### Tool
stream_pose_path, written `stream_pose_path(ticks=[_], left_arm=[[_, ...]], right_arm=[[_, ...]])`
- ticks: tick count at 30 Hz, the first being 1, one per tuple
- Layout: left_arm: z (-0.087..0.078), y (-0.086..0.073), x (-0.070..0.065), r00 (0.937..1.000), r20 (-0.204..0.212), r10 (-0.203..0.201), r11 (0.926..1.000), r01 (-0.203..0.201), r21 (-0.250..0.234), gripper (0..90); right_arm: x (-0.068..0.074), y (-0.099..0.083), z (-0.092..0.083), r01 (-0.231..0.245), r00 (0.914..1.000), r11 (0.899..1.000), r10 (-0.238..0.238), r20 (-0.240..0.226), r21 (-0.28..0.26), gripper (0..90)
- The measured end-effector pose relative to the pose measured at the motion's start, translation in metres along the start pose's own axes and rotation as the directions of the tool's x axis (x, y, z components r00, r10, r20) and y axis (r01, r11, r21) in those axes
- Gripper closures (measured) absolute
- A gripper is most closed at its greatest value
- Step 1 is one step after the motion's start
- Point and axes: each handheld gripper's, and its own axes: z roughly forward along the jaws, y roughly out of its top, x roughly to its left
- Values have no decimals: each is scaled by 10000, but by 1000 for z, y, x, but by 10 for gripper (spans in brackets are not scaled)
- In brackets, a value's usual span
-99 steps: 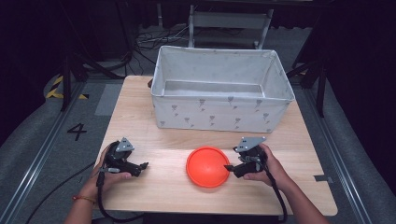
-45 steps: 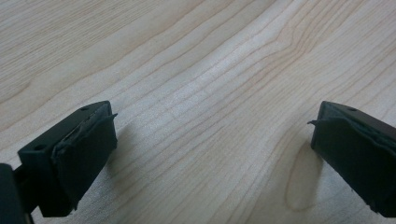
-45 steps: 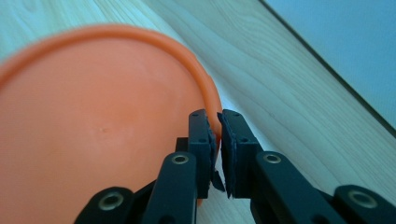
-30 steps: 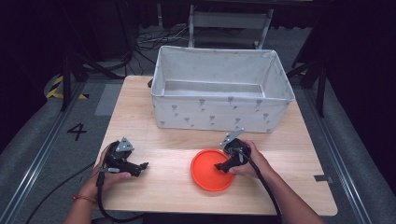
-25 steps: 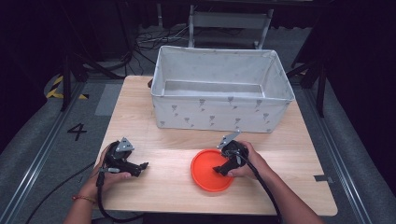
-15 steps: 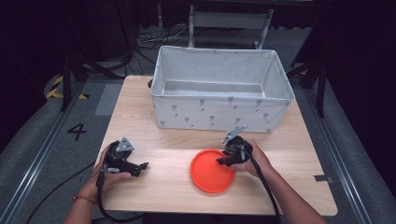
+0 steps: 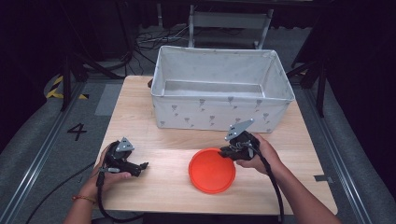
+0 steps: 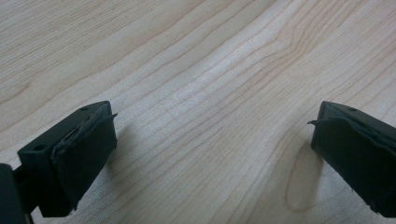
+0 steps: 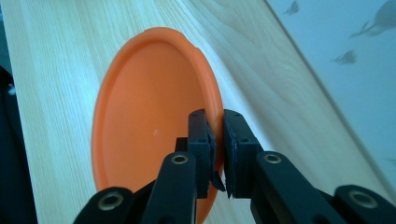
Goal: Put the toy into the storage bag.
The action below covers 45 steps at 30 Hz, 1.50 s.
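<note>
1. Right gripper view: our right tongs (image 9: 218, 154) are clamped on the orange plate's (image 9: 149, 121) rim; it lies on the desk (image 7: 159, 154) before the fabric bin (image 7: 219, 93).
2. Our left tongs (image 8: 205, 154) rest apart, idle.
3. Next, probably lift and carry it binward.

Across the middle of the high view, a pale wooden table (image 7: 154, 140) with visible grain, seen close up in the left gripper view (image 8: 196, 93) and along the left of the right gripper view (image 9: 56, 93). At left on the grey floor, a painted number 4 (image 7: 77, 131); above it, yellow-and-black tape (image 7: 58, 88). At top centre, tangled cables (image 7: 149, 39) beside a grey metal frame (image 7: 229, 21). At lower right, a small grey tape patch (image 7: 322, 178).
</note>
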Motion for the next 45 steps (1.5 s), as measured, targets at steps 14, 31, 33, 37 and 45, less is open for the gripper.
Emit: stream_pose_path(ticks=[14,31,33,37,45], left_arm=[[0,0,0,10000,-42,-21,10000,21,1,5],[0,0,-1,10000,-75,-52,10000,52,8,5],[0,0,-1,10000,-83,-50,10000,50,9,5],[0,0,-1,10000,-69,-49,10000,49,10,5],[0,0,-1,9999,-107,-62,10000,62,5,6]], right_arm=[[10,2,-60,1200,9818,9920,-1243,1438,382,828],[-2,-15,-127,1348,9592,9894,-1439,2436,538,828],[-4,-16,-137,1355,9567,9893,-1448,2526,537,828],[-9,-15,-152,1215,9532,9910,-1324,2720,567,828],[-20,-14,-177,1046,9433,9934,-1138,3119,461,828]])
